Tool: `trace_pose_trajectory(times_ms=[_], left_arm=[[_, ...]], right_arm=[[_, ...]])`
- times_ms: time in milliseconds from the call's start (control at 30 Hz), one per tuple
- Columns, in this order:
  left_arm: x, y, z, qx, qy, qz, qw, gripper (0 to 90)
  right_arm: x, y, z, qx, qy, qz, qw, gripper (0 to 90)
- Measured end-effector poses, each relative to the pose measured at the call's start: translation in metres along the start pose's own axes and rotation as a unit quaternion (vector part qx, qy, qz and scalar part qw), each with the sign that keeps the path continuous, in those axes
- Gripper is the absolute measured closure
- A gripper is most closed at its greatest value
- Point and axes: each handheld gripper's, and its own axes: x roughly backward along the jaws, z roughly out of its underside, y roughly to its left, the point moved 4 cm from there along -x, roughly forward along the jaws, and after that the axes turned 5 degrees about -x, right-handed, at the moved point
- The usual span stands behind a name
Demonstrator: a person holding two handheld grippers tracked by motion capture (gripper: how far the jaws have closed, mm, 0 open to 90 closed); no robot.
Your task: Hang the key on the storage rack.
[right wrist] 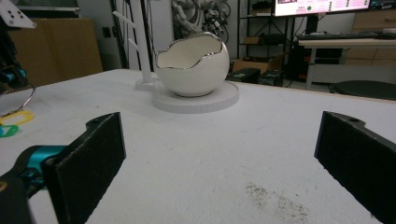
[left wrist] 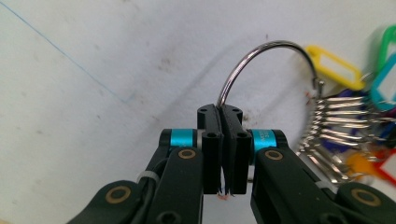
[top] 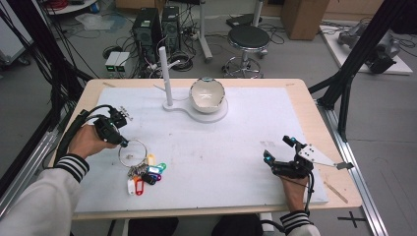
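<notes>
Two tools: left tool (left wrist: 223, 122) clenches the ring (left wrist: 261, 58) lower centre; I'd lift slowly so tags (top: 146, 175) trail. Right tool (right wrist: 219, 154) gapes.

the left hand (top: 84, 141) comes in from the bottom left in a striped sleeve cuff and holds the left gripper (top: 122, 142) low over the surface. its two black fingers (left wrist: 211, 140) are pressed tight together on a metal ring (left wrist: 261, 60). the right hand (top: 294, 189) holds the right gripper (top: 276, 148) near the front right. its fingers (right wrist: 91, 161) are spread wide apart with nothing between them.
</notes>
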Motion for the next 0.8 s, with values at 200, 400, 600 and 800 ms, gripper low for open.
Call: trace_pose_trajectory(times_ms=[200,400,600,800], left_arm=[[0.026,0.006,-0.011,-0.012,-0.060,-0.007,0.9981,87.2],[0.046,0.013,-0.024,-0.019,-0.116,-0.012,0.9930,87.5],[0.062,0.021,-0.037,-0.022,-0.182,-0.020,0.9828,87.7],[0.070,0.024,-0.049,-0.046,-0.219,-0.014,0.9744,87.8]], right_arm=[[0.000,0.000,0.000,-0.001,0.002,0.000,1.0000,1.3],[0.000,0.000,0.000,0.002,0.002,0.000,1.0000,1.3],[0.000,0.000,0.000,0.000,0.001,0.000,1.0000,1.3],[0.000,0.000,0.000,-0.001,0.003,0.001,1.0000,1.3]])
